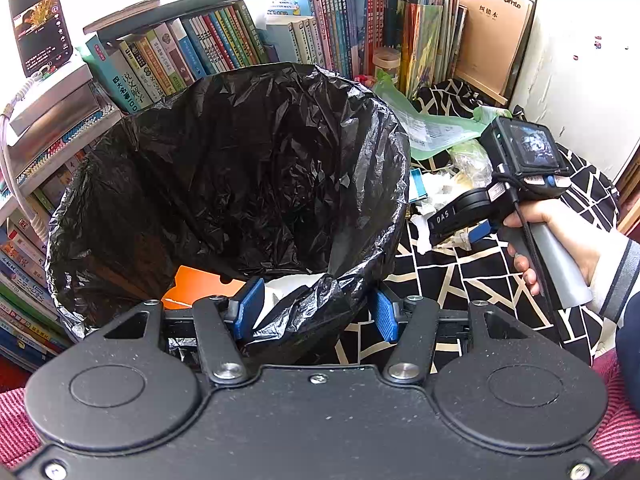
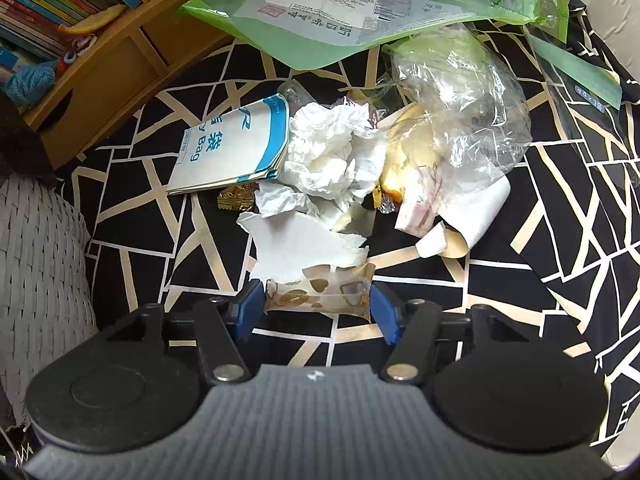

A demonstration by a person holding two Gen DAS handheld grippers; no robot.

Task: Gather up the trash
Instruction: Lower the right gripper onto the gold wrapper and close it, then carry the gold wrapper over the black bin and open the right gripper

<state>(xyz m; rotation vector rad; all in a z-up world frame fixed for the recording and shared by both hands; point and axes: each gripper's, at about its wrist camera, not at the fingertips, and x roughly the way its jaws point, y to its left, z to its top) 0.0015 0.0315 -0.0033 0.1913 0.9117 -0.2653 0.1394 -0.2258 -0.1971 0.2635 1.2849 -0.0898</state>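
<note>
A bin lined with a black trash bag (image 1: 240, 168) fills the left wrist view; an orange card (image 1: 196, 284) and white paper (image 1: 288, 288) lie inside. My left gripper (image 1: 316, 314) is open, its fingers astride the bag's near rim without pinching it. To the right, a hand holds my right gripper (image 1: 460, 216) over the trash pile. In the right wrist view, my right gripper (image 2: 316, 310) stands open around a small gold-heart wrapper (image 2: 320, 292). Beyond it lie torn white paper (image 2: 300, 240), crumpled tissue (image 2: 328, 152), a blue-and-white paper bag (image 2: 236, 144) and a clear plastic bag (image 2: 456, 112).
A green pouch (image 2: 320, 12) lies behind the pile on the black-and-cream patterned cloth (image 2: 540, 280). Rows of books (image 1: 240, 40) and a phone (image 1: 40, 20) stand behind the bin. A wooden shelf (image 2: 112, 64) and a grey woven cushion (image 2: 36, 260) border the left.
</note>
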